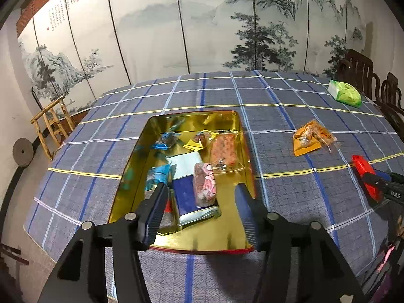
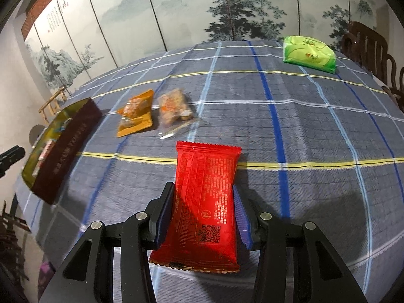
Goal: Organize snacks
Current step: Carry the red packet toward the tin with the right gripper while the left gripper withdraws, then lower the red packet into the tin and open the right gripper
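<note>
A gold-lined tin [image 1: 202, 237] with dark red outer walls [image 2: 68, 149] sits on the checked tablecloth. It holds several wrapped snacks, among them a pink-and-brown bar [image 1: 205, 185], an orange-pink bar [image 1: 224, 151] and blue packets [image 1: 164, 141]. My left gripper [image 1: 200, 197] hangs open over the tin's near end; the pink-and-brown bar lies below the gap, untouched. My right gripper [image 2: 203, 202] is shut on a red snack packet [image 2: 205, 202], held above the cloth to the right of the tin. That red packet [image 1: 364, 174] also shows at the left wrist view's right edge.
An orange packet [image 2: 136, 116] and a clear-wrapped snack [image 2: 175, 109] lie side by side on the cloth between tin and red packet. A green pack [image 2: 309, 53] rests near the far right edge. Dark wooden chairs [image 1: 361, 68] stand right; a bamboo chair [image 1: 50, 123] left.
</note>
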The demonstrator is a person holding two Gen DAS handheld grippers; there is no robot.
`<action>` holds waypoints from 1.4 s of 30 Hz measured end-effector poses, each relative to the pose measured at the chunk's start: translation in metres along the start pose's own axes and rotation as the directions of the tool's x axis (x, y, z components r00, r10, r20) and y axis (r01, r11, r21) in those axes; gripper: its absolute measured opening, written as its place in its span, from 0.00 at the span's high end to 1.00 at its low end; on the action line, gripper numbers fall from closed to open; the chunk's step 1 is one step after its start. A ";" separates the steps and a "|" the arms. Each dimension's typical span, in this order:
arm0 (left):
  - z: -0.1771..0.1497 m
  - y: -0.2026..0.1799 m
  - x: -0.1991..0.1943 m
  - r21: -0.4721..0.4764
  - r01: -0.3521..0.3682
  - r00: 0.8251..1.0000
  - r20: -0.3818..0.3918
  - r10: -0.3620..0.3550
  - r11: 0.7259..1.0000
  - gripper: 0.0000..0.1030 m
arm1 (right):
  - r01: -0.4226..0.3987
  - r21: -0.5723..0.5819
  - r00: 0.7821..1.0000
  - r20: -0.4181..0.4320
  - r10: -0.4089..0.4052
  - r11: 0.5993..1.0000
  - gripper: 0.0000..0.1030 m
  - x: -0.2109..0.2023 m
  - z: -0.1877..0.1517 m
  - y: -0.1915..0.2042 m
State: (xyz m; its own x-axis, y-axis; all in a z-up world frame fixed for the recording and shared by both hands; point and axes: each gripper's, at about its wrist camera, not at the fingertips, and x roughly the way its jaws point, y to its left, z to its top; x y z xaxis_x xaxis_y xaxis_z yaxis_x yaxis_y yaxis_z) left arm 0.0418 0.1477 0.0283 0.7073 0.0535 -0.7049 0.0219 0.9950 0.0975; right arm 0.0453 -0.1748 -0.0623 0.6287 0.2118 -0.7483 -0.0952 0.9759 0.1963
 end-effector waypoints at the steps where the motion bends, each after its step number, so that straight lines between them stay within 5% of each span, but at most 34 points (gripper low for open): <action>1: -0.001 0.002 0.000 -0.004 0.000 1.000 -0.001 0.000 1.000 0.48 | -0.008 -0.003 1.000 0.000 0.008 1.000 0.55 -0.002 0.001 0.003; 20: -0.020 0.040 -0.001 -0.067 -0.045 0.999 -0.012 0.044 0.997 0.32 | -0.176 -0.182 0.984 0.008 0.180 0.967 0.55 -0.022 0.033 0.126; 27: -0.027 0.057 -0.003 -0.103 -0.069 0.998 -0.016 0.068 0.992 0.20 | -0.230 -0.229 0.973 -0.023 0.231 0.946 0.55 -0.013 0.041 0.170; 42: -0.039 0.083 -0.002 -0.143 -0.096 0.995 -0.039 0.091 0.985 0.14 | -0.341 -0.254 0.940 -0.121 0.320 0.905 0.55 0.028 0.066 0.246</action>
State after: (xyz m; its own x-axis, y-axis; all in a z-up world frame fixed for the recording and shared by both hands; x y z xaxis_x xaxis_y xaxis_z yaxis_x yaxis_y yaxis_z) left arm 0.0143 0.2339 0.0108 0.6780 0.1471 -0.7202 -0.1474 0.9871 0.0628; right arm 0.0909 0.0675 0.0067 0.4672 0.5175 -0.7168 -0.4965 0.8244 0.2716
